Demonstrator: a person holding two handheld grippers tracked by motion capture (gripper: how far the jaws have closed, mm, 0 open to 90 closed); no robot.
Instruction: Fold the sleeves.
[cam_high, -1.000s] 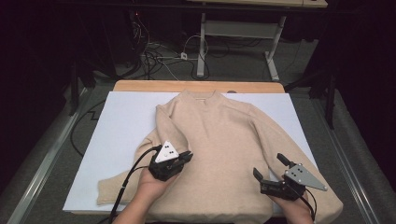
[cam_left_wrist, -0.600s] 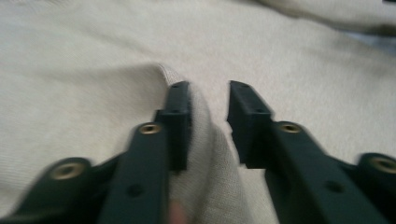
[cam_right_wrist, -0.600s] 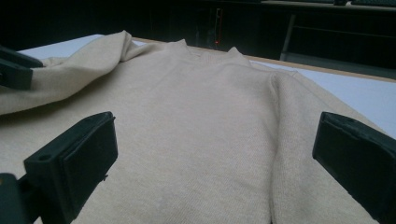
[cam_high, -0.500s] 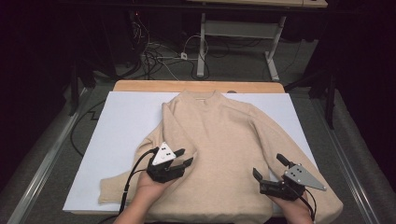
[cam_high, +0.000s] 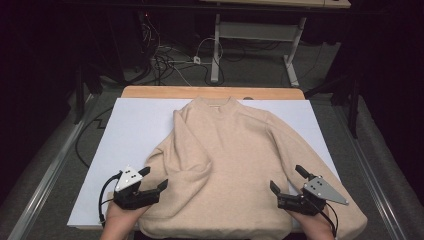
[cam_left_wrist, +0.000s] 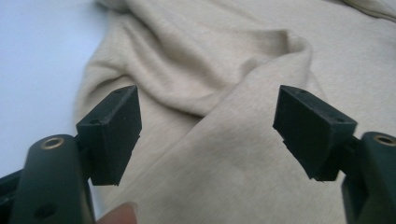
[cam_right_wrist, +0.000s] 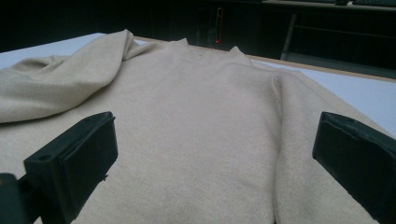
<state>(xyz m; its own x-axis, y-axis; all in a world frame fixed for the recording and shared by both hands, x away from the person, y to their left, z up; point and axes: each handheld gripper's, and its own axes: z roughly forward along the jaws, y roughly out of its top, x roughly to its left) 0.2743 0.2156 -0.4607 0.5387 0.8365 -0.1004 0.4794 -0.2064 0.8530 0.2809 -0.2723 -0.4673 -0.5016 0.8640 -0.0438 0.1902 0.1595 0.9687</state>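
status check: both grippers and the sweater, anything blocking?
Left gripper jaws just opened, nothing between them, at the folded-in sleeve. Right gripper open, empty, over the hem. Beige sweater flat on the white sheet. Nothing in the way.

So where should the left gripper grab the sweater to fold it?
Probably the bottom hem corner of the sweater, coming in from its left side. That edge lies flat on the white sheet, right by the open left gripper.

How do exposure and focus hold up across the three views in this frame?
High view: the white table cover and beige knit sweater are evenly lit, the room behind nearly black. Left gripper view: the near black tool pads look soft, the sweater sharper. Right gripper view: the background is dark and the sweater clear.
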